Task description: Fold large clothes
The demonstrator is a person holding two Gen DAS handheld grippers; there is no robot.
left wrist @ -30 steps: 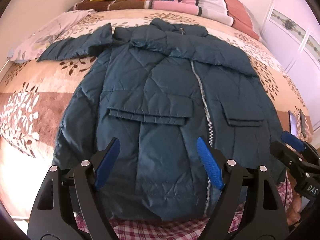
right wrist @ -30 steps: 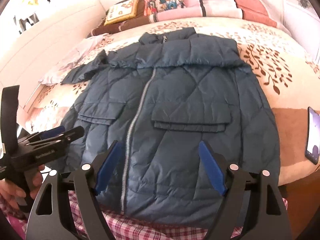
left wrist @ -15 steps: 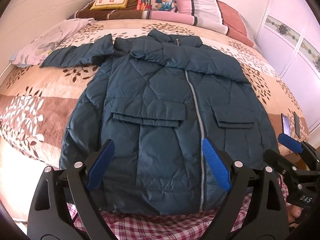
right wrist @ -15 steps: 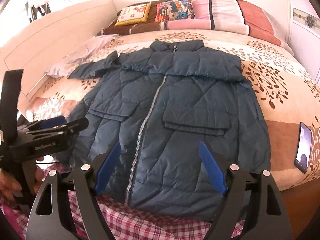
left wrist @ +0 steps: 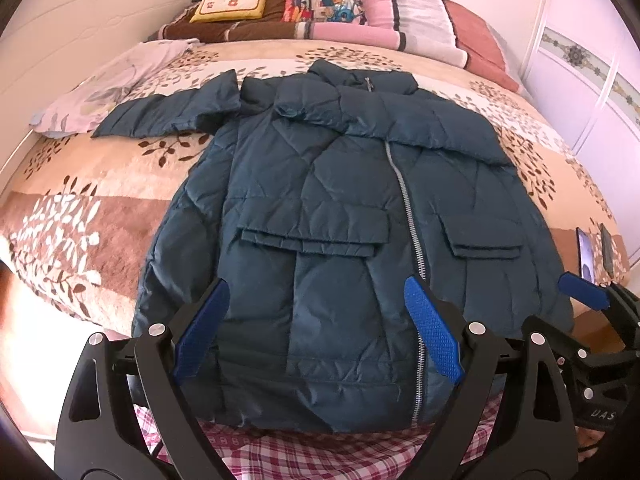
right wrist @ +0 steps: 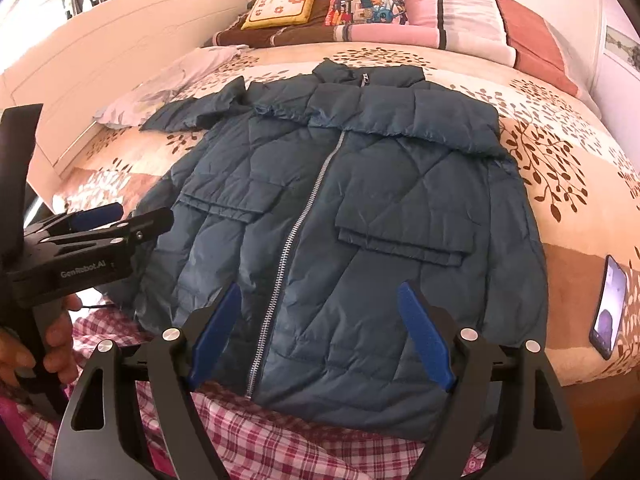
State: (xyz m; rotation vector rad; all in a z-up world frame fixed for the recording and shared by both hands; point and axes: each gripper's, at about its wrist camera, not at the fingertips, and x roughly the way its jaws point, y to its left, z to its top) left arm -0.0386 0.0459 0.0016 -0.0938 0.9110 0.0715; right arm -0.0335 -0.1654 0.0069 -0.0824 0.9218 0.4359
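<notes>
Folding stage: lying zipped and front-up on the bed (left wrist: 100, 184), the teal padded jacket (left wrist: 344, 216) is showing one sleeve already crossed over the chest just below the collar, while the other sleeve (left wrist: 172, 114) is still stretching out toward the bed's left edge.
Jacket position: occupying the middle of the bed, with the collar pointing at the pillows and the hem hanging over the near edge above a red checked cloth (right wrist: 248, 432).
Remaining work: judging by the layout, the outstretched sleeve is waiting to be brought in, and the body is yet to be doubled from hem to collar.
Left gripper (left wrist: 316, 328): hovering over the hem with jaws spread wide, having just been opening, nothing between the pads.
Right gripper (right wrist: 320, 340): hovering over the hem beside the zip, jaws released, gripping nothing.
Surroundings: a pale floral garment (left wrist: 108, 88) is lying just beside the outstretched cuff; cushions are lining the far edge; a phone (right wrist: 610, 308) is resting at the near right corner.
Obstructions: nothing is covering the jacket; the pale garment could be getting caught when the sleeve is lifted.
</notes>
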